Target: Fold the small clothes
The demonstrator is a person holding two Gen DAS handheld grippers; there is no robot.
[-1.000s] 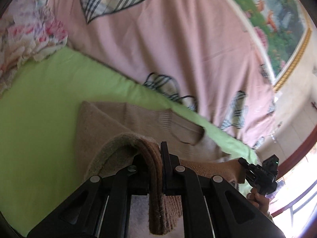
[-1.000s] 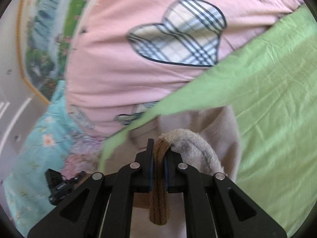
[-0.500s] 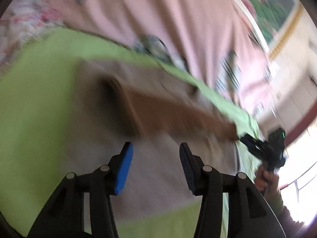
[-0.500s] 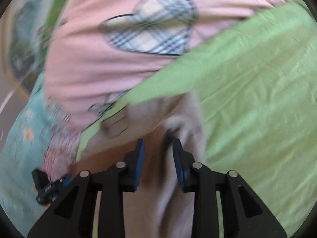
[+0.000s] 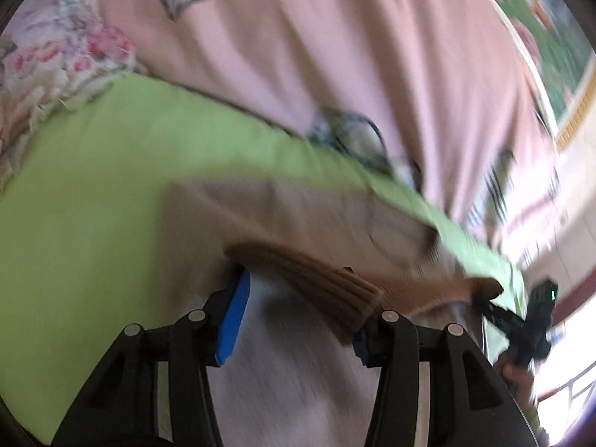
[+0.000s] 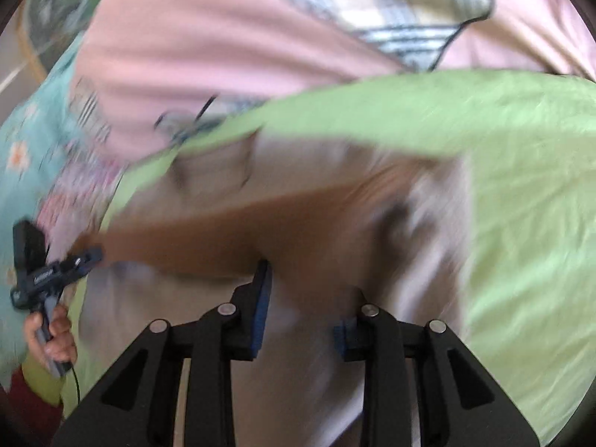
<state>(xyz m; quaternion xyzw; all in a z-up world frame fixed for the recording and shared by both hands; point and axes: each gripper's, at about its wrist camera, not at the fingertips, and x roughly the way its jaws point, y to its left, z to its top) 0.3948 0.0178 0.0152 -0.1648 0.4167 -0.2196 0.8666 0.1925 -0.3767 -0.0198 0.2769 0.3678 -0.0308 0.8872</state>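
A small beige garment [image 5: 298, 216] with a brown ribbed band [image 5: 316, 279] lies folded on the green sheet [image 5: 93, 186]. It also shows in the right wrist view [image 6: 335, 171], its brown band [image 6: 208, 231] running across it. My left gripper [image 5: 298, 316] is open just above the cloth, the band's end lying over its right finger. My right gripper [image 6: 301, 309] is open over the garment's near part. Both views are blurred by motion. Each gripper shows in the other's view, the right one [image 5: 529, 320] and the left one [image 6: 48, 272].
A pink quilt with plaid hearts [image 5: 335, 56] lies bunched behind the green sheet. A floral cloth [image 5: 56, 56] lies at the far left. A teal floral cover [image 6: 33, 141] and a framed picture [image 5: 540, 18] are at the edges.
Both grippers let go of the garment's brown band and opened wide. The folded edge dropped onto the garment. Both grippers have drawn back slightly over the cloth.
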